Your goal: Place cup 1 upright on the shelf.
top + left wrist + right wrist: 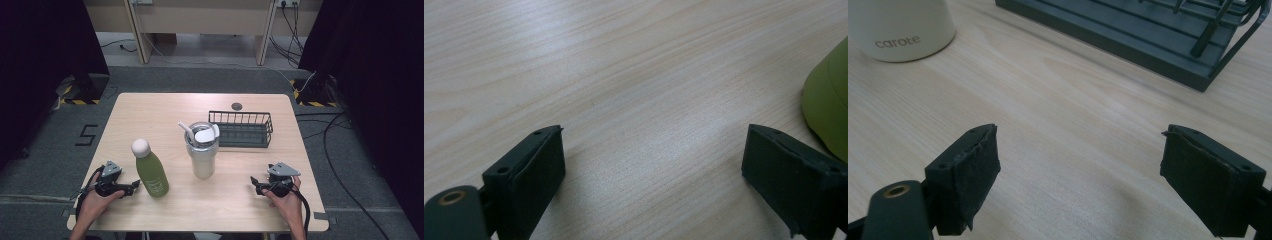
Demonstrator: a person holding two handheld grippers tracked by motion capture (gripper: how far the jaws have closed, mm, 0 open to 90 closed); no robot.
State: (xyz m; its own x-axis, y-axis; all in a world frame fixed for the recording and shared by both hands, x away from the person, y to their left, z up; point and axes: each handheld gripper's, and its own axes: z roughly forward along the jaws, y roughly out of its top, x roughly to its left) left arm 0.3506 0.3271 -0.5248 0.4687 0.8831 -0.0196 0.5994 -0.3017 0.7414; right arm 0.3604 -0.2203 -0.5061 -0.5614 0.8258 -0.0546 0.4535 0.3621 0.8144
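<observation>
Both your grippers, left (134, 186) and right (254, 182), sit released, jaws wide, holding nothing; the bottle (828, 102) is cut off at the left view's edge, tumbler (898, 27) cropped too.

The person's left hand (92, 202) comes in from the bottom edge at the near left corner, holding the left tongs (134, 186) low over the tabletop (150, 107), jaws spread wide with nothing between them; the right hand (286, 200) enters at the near right, holding the right tongs (255, 182) likewise low, jaws wide apart and empty, pointing inward.
</observation>
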